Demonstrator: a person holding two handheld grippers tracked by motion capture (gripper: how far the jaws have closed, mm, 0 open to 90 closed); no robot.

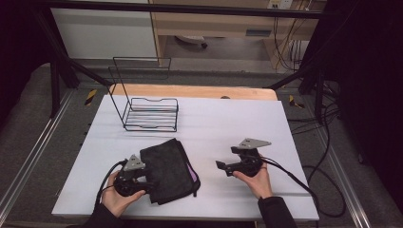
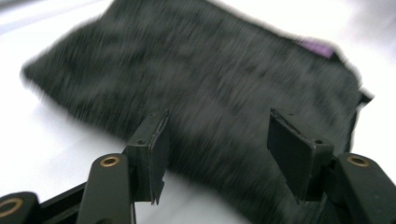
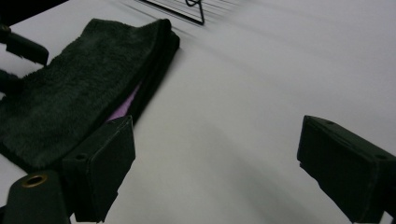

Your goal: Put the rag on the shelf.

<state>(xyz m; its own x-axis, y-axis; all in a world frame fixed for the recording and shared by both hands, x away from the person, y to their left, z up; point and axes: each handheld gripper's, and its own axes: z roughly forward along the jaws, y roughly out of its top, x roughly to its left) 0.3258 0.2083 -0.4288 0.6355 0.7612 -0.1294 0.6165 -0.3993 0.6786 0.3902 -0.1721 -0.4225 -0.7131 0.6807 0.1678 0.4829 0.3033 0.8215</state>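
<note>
1. Lying near the front left of the white table point(image 1: 228, 118) is a folded black towel point(image 1: 168, 168), with a strip of purple point(image 1: 193, 175) peeking out along its right-hand edge.

2. The left claw point(image 1: 142, 183) is sitting at the towel's left edge, gripped in the person's left hand point(image 1: 116, 197), with a grey three-cornered plate on top of it.

3. Its jaws are standing apart in the left gripper view, the fuzzy dark cloth point(image 2: 201, 93) spreading out just beyond and between them, and neither pad is pressing on it; the picture is blurred, so I cannot tell whether a pad is brushing the pile.

4. The right claw point(image 1: 219, 165) is hovering over bare table to the right of the towel, well apart from it, held from below by the right hand point(image 1: 256, 183), its jaws pointing left toward the cloth.

5. Its jaws are standing wide apart in the right gripper view, with nothing but white table surface point(image 3: 261, 107) between them; the towel point(image 3: 79, 98) is lying off to the left there, purple lining showing in the fold.

6. A black wire rack point(image 1: 151, 113) is standing farther back on the table, behind the towel and apart from it.
</note>
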